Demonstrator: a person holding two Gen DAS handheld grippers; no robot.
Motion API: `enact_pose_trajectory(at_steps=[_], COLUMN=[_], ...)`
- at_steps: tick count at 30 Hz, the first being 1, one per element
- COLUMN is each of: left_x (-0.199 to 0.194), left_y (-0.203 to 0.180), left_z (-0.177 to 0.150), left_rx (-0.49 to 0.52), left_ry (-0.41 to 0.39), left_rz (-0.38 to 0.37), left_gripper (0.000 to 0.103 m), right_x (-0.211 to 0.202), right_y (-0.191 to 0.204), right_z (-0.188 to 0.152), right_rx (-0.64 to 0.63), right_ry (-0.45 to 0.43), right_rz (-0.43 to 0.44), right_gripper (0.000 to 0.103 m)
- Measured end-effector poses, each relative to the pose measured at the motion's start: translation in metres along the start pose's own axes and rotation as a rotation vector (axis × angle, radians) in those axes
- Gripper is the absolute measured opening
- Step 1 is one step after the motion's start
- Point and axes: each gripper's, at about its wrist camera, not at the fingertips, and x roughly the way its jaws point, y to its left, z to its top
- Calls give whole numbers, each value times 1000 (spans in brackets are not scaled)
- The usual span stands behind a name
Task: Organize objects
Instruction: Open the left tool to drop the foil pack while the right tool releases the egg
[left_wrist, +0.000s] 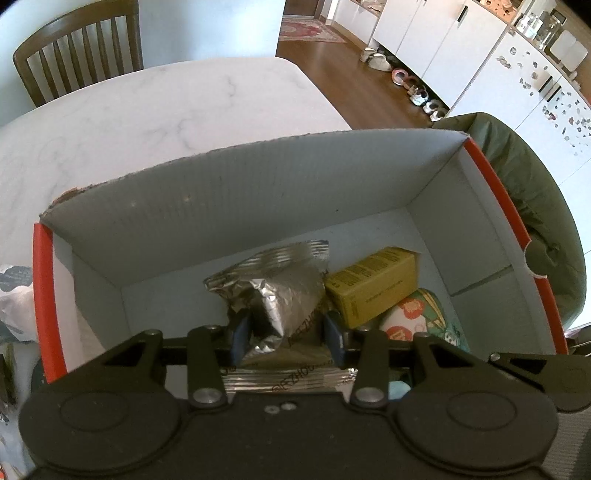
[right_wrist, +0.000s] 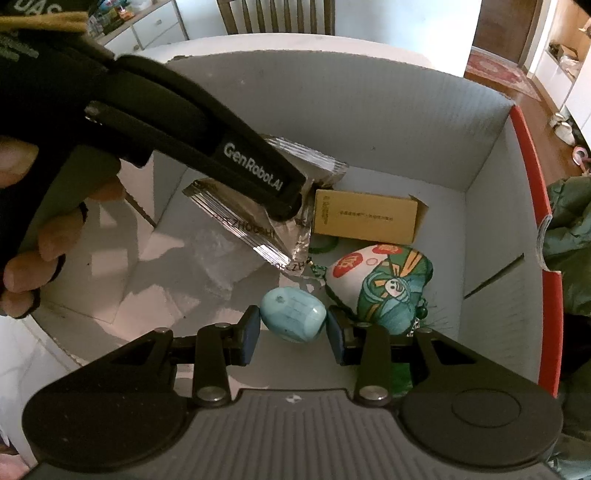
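A white cardboard box (left_wrist: 258, 206) (right_wrist: 369, 110) with red rims sits open on the table. My left gripper (left_wrist: 287, 334) is down inside it, blue pads shut on a crumpled silver foil packet (left_wrist: 277, 284). The right wrist view shows that left gripper (right_wrist: 288, 201) as a black tool pinching the foil packet (right_wrist: 236, 218). My right gripper (right_wrist: 293, 325) is shut on a light blue egg-shaped object (right_wrist: 288, 310), just above the box floor. On the floor lie a yellow carton (left_wrist: 373, 284) (right_wrist: 365, 216) and a green patterned pouch (left_wrist: 417, 317) (right_wrist: 380, 284).
The box stands on a white marble table (left_wrist: 147, 110) with a wooden chair (left_wrist: 77, 48) behind. Green fabric (left_wrist: 535, 184) (right_wrist: 569, 236) lies against the box's right side. A person's gloved hand (right_wrist: 37, 240) holds the left tool. Some packets (left_wrist: 14, 295) lie left of the box.
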Motion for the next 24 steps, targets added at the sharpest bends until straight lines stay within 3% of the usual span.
enact_pose_trajectory(at_steps=[2,5,7,24], left_x=[0,-1,-3,-65], left_y=[0,1,2,6], left_z=[0,0,-1,-20], left_rx=[2,-6,-9,16], left_ry=[-3,-12,-26,-147], left_rz=[1,-2,-1,-32], left_gripper=[43,54,60,67], right_x=[-3,-8,-9,-55], right_y=[-1,-1,-3,1], right_z=[0,-2,-4,-17], right_rx=[4,14,16,71], right_ry=[-10,-20,-29,-146], right_rz=[9,11,17,31], right_gripper=[43,53,53,54])
